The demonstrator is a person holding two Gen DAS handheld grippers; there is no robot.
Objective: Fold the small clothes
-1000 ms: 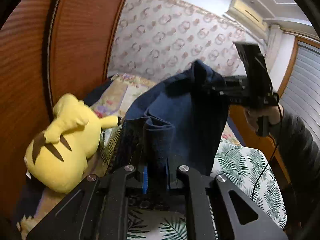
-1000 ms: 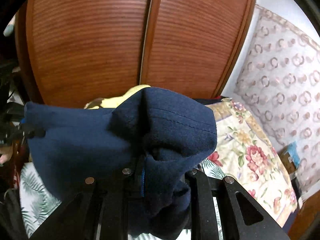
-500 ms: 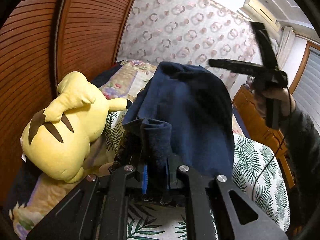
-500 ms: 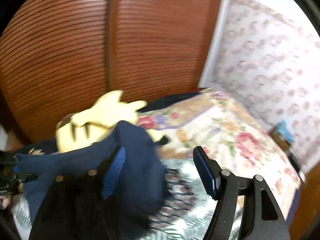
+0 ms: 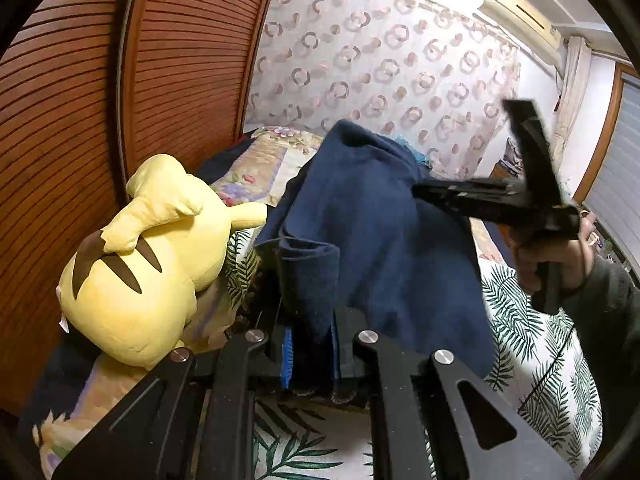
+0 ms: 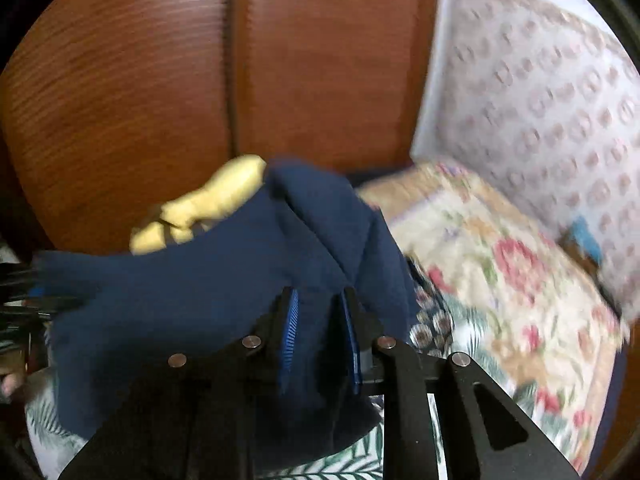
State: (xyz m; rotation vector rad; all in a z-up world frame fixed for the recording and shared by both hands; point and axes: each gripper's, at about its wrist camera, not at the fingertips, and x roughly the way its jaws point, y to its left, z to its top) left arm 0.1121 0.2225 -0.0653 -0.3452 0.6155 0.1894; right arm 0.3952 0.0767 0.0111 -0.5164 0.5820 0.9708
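Navy cloth (image 5: 372,220) hangs above the bed (image 5: 532,320), held up between both tools. Left hand-held gripper (image 5: 310,344): fingers closed tight on a bunched edge of the cloth, blue pads pressing it from both sides. Right hand-held gripper (image 6: 320,344): fingers narrowed w/ cloth (image 6: 208,288) between the blue pads, a fold draped over the tips; looks clamped, tho the right-wrist view is motion-blurred. In the left view the right hand-held gripper (image 5: 424,192) sits at the cloth's right edge, fingers side-on, person's hand (image 5: 548,256) on the grip.

Cloth sags in the middle, bottom edge near the leaf-print sheet; can't tell if it touches. Yellow plush (image 5: 148,256) lies on the bed left of the cloth, against the wood slat doors (image 5: 88,100). Floral quilt (image 6: 500,264) further up the bed, by the ring-pattern wall (image 5: 380,52). AC unit (image 5: 520,12) top right.
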